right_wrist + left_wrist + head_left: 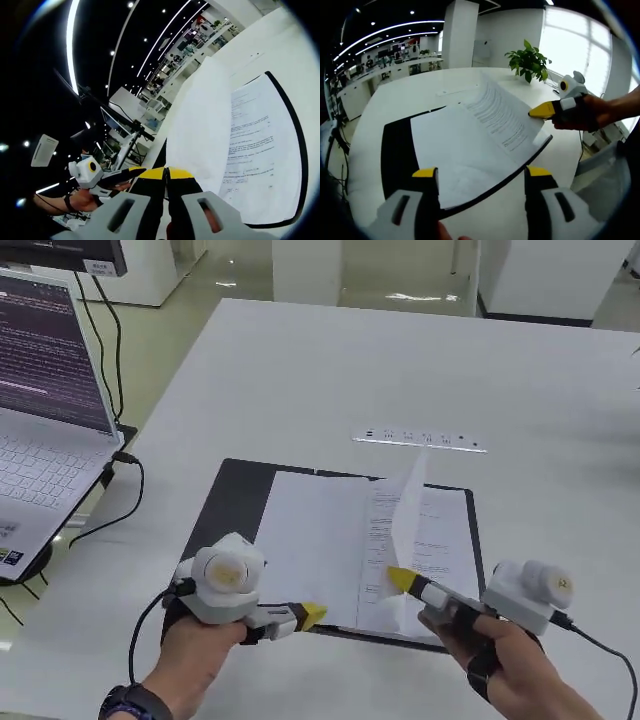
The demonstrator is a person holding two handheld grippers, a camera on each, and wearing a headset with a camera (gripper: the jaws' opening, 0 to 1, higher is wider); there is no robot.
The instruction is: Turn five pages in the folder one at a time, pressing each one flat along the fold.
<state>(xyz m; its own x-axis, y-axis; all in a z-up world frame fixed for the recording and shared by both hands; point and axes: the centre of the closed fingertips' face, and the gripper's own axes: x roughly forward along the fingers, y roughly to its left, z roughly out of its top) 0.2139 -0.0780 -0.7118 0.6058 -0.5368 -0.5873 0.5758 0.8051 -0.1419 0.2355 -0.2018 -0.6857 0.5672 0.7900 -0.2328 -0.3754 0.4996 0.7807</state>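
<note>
White tabletop (pixel 330 370) carries everything. Open laptop (pixel 40 440) sits at its left edge, screen lit, cable running off toward the folder side. Black folder (pixel 235 505) lies open and flat near the tabletop's front edge, between the two hands. Its left side shows a blank white sheet (pixel 305 540), its right side a printed sheet (pixel 445 540). Lifted page (pixel 408 510) stands up roughly along the fold, curled, with its free bottom edge off the stack. White power strip (pixel 420 440) lies just beyond the folder's far edge. A potted plant (pixel 529 60) shows in the left gripper view, far side of the tabletop.

Right gripper (pixel 400 580) is at the lower part of the lifted page, jaws together and clamped on the page edge; the right gripper view has the sheet rising straight from the closed yellow tips. Left gripper (pixel 312 615) is at the folder's near edge, left of the fold, jaws apart, gripping nothing. In the left gripper view the folder edge runs between the tips.
</note>
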